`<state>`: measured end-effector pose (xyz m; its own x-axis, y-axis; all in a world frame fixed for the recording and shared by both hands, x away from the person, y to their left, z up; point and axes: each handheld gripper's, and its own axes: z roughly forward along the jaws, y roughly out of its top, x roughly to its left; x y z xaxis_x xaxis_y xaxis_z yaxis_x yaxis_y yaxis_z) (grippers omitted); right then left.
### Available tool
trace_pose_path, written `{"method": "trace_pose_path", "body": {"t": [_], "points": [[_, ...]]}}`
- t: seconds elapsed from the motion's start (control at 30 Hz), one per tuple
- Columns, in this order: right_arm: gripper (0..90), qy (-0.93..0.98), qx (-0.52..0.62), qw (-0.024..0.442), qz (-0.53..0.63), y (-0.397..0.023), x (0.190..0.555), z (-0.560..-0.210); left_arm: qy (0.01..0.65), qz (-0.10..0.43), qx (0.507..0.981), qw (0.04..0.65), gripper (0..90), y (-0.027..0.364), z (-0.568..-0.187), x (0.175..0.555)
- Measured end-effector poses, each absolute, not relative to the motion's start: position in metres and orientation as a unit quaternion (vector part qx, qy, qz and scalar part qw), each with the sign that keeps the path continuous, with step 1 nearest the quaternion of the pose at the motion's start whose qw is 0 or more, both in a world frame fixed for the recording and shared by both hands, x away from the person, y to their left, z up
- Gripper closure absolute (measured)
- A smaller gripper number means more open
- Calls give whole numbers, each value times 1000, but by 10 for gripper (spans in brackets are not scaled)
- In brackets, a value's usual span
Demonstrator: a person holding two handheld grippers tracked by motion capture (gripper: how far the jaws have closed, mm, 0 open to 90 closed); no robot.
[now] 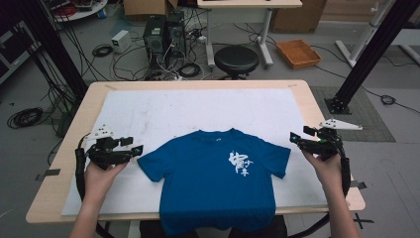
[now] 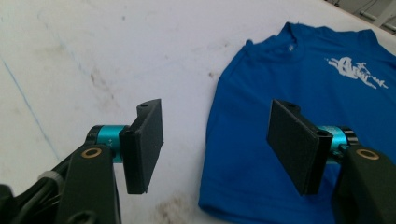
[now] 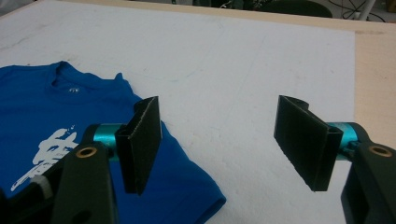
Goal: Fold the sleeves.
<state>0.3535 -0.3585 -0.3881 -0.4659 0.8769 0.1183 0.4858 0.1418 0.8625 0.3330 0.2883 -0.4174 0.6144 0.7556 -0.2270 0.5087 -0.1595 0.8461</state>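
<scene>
A blue T-shirt (image 1: pixel 215 178) with a white print lies flat on the white sheet, its hem hanging over the table's near edge. My left gripper (image 1: pixel 134 147) hovers just off the shirt's left sleeve (image 2: pixel 233 154), jaws wide apart with nothing between them. My right gripper (image 1: pixel 295 139) sits beside the right sleeve (image 3: pixel 187 186), also open and empty. In the left gripper view the sleeve edge lies between and beyond the pads (image 2: pixel 144 144). In the right gripper view the sleeve reaches under the left pad (image 3: pixel 140 140).
The white sheet (image 1: pixel 163 106) covers most of the wooden table (image 1: pixel 74 124). Behind the table stand a black stool (image 1: pixel 236 59), computer towers (image 1: pixel 161 37), an orange tray (image 1: pixel 298 52) and loose cables on the floor.
</scene>
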Motion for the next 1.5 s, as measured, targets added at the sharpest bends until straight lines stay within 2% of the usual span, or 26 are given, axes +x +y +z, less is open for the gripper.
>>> {"method": "trace_pose_path", "body": {"t": [0.07,0.1,0.23,0.33,0.43,0.6,0.87,1.17,1.3,1.5], "points": [[321,724,470,215,456,-358,353,-389,429,123,750,489,374,291,-423,330],[321,725,471,215,455,-358,353,-389,431,124,750,486,425,293,-426,329],[323,725,471,216,454,-358,354,-389,444,122,758,463,487,293,-437,326],[323,725,471,216,453,-358,354,-389,445,120,761,457,502,292,-439,327],[323,726,470,216,453,-358,354,-389,444,121,767,447,570,288,-441,328],[325,727,470,217,452,-358,354,-389,452,106,774,431,628,285,-446,329],[332,726,472,217,451,-358,354,-390,446,84,778,435,869,283,-447,329],[334,724,473,217,453,-359,354,-389,447,44,734,510,878,267,-422,327],[334,722,473,218,455,-360,353,-389,426,20,733,530,878,228,-400,330],[334,721,473,219,456,-361,353,-388,415,-10,740,529,878,182,-395,335]]}}
